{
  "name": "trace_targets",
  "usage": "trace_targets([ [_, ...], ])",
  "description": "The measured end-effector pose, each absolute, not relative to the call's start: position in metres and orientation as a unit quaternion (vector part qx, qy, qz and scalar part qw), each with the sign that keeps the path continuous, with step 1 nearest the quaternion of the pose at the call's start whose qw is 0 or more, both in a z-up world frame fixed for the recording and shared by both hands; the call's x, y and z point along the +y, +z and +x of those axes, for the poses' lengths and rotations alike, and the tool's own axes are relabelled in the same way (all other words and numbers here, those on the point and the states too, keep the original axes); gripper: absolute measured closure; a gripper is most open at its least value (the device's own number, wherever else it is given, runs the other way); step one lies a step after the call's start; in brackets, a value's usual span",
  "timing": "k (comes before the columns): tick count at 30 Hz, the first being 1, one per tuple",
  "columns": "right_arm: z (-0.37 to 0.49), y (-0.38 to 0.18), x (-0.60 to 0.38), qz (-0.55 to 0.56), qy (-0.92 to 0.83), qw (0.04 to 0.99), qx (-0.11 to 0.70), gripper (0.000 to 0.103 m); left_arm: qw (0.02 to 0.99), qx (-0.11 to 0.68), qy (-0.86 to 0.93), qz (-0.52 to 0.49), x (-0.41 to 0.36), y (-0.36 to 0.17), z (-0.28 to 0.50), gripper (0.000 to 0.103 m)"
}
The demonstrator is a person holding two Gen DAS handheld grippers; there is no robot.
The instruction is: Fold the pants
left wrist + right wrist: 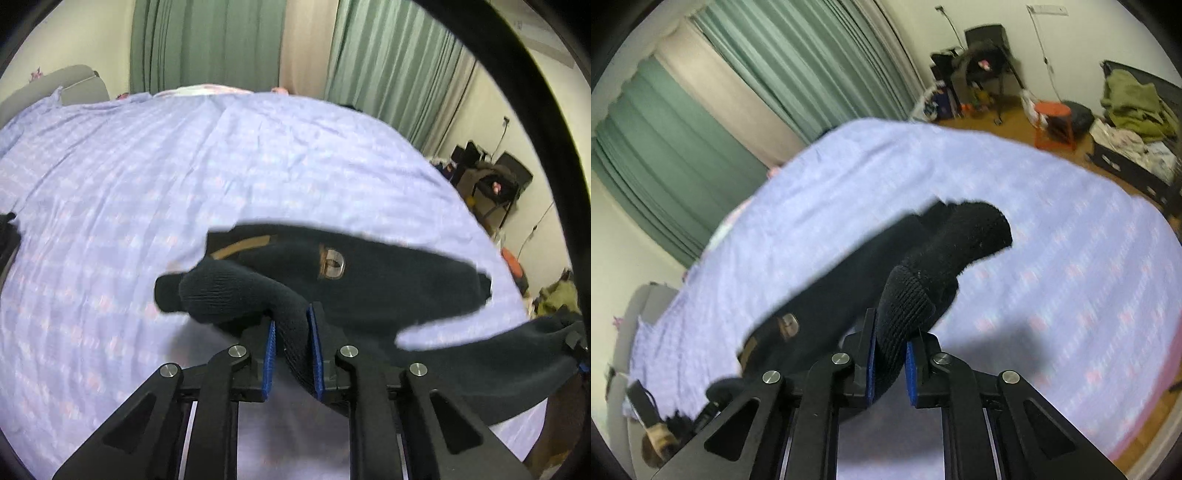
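Observation:
Black pants (369, 280) with a ribbed knit edge and a round metal button hang stretched in the air above a bed with a lilac sheet (147, 184). My left gripper (291, 332) is shut on a ribbed fold of the pants. My right gripper (891, 343) is shut on another ribbed part of the pants (849, 280), which stretch away to the left of that view. The right gripper also shows at the right edge of the left wrist view (578, 343). Most of the legs are hidden.
The bed's lilac sheet (1071, 277) fills the space below both grippers. Green curtains (207, 44) hang behind the bed. A wooden floor with a red stool (1052, 122), a chair and a suitcase of clothes (1134, 122) lies beyond the bed.

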State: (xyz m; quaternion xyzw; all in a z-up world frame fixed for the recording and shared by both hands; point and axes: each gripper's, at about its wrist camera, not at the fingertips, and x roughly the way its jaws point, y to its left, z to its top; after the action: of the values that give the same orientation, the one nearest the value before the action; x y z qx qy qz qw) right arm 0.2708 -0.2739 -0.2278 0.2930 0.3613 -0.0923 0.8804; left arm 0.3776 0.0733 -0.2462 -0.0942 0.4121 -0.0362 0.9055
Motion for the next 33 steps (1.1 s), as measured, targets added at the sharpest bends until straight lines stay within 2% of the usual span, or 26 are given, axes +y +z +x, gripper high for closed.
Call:
trace_targets([
  [7, 0.38, -0.219, -0.286, 0.297, -0.091, 0.887, 0.341, 0.091, 0.911, 0.402, -0.046, -0.078, 0.063, -0.243, 0.462, 0.088],
  [12, 0.453, -0.253, -0.292, 0.284, -0.107, 0.877, 0.372, 0.091, 0.901, 0.428, -0.046, -0.046, 0.055, -0.263, 0.513, 0.087],
  [15, 0.486, -0.276, -0.288, 0.252, -0.116, 0.873, 0.401, 0.09, 0.89, 0.451, -0.046, -0.04, 0.053, -0.276, 0.537, 0.083],
  [16, 0.495, -0.284, -0.288, 0.242, -0.117, 0.869, 0.416, 0.088, 0.885, 0.462, -0.046, -0.038, 0.054, -0.28, 0.544, 0.076],
  [17, 0.5, -0.289, -0.287, 0.235, -0.117, 0.866, 0.426, 0.087, 0.882, 0.468, -0.046, -0.035, 0.054, -0.28, 0.549, 0.059],
  [18, 0.506, -0.292, -0.284, 0.218, -0.124, 0.863, 0.439, 0.083, 0.884, 0.464, -0.05, -0.035, 0.055, -0.275, 0.549, 0.049],
  [20, 0.496, -0.283, -0.28, 0.192, -0.122, 0.874, 0.429, 0.068, 0.899, 0.432, -0.059, -0.032, 0.055, -0.251, 0.542, 0.022],
  [21, 0.486, -0.275, -0.276, 0.18, -0.117, 0.885, 0.414, 0.053, 0.909, 0.412, -0.066, -0.026, 0.055, -0.237, 0.538, 0.014],
  [22, 0.476, -0.266, -0.275, 0.169, -0.116, 0.894, 0.399, 0.037, 0.919, 0.387, -0.078, -0.01, 0.059, -0.218, 0.532, 0.001],
  [24, 0.447, -0.242, -0.263, 0.128, -0.131, 0.918, 0.351, 0.022, 0.931, 0.356, -0.086, 0.016, 0.065, -0.199, 0.522, 0.0],
  [25, 0.43, -0.231, -0.255, 0.106, -0.135, 0.932, 0.319, 0.019, 0.933, 0.346, -0.087, 0.033, 0.072, -0.192, 0.519, 0.0],
  [27, 0.411, -0.221, -0.24, 0.08, -0.112, 0.942, 0.305, 0.019, 0.933, 0.343, -0.085, 0.06, 0.09, -0.195, 0.515, 0.0],
  [30, 0.393, -0.232, -0.207, 0.024, -0.072, 0.937, 0.341, 0.019, 0.919, 0.379, -0.082, 0.08, 0.105, -0.22, 0.514, 0.002],
  [33, 0.379, -0.261, -0.175, -0.013, -0.024, 0.929, 0.368, 0.019, 0.897, 0.429, -0.088, 0.054, 0.108, -0.257, 0.512, 0.01],
])
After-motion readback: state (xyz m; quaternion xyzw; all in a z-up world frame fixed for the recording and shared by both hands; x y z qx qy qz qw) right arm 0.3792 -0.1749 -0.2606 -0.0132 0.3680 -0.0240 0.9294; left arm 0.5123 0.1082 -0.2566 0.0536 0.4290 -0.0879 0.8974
